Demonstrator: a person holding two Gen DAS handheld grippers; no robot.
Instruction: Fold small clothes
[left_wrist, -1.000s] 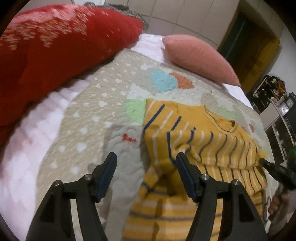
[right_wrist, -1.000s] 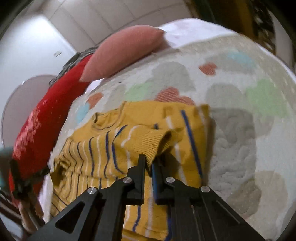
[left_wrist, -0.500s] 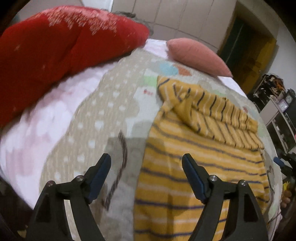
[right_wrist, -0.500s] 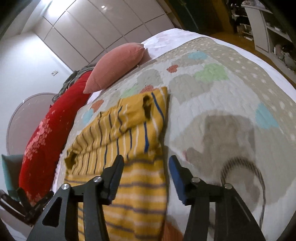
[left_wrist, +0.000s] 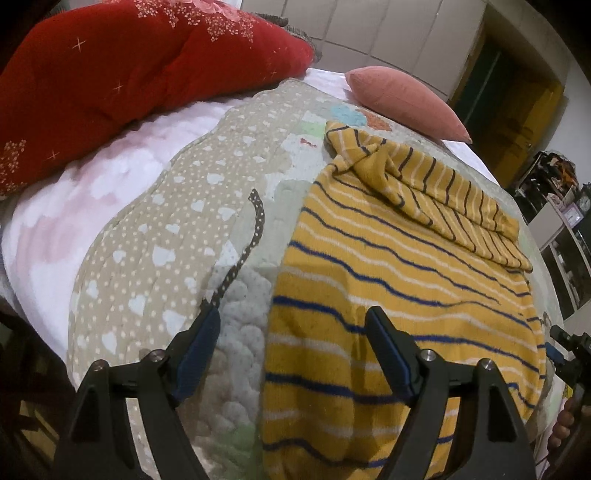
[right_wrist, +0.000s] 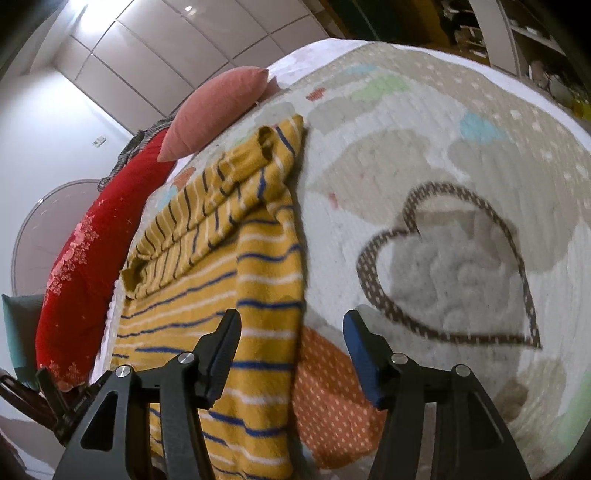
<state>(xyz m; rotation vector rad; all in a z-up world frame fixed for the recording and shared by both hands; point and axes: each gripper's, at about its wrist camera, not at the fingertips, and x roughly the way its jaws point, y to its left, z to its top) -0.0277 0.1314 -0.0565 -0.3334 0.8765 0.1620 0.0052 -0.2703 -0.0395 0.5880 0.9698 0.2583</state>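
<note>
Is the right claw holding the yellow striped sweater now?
No. The right claw is open, its fingers apart over the sweater edge and the quilt, gripping nothing.

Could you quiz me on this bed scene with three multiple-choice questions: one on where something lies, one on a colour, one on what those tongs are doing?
1. The pink pillow lies
A. beyond the sweater's far end
B. on the floor
C. under the sweater

2. The sweater is
A. green with dots
B. mustard yellow with stripes
C. plain white

3. The left tongs and right tongs are
A. both clamped on cloth
B. one clamped
C. both open, holding nothing

Answers: A, it sits past the folded sleeves; B, blue and white stripes show; C, both pairs gape.
</note>
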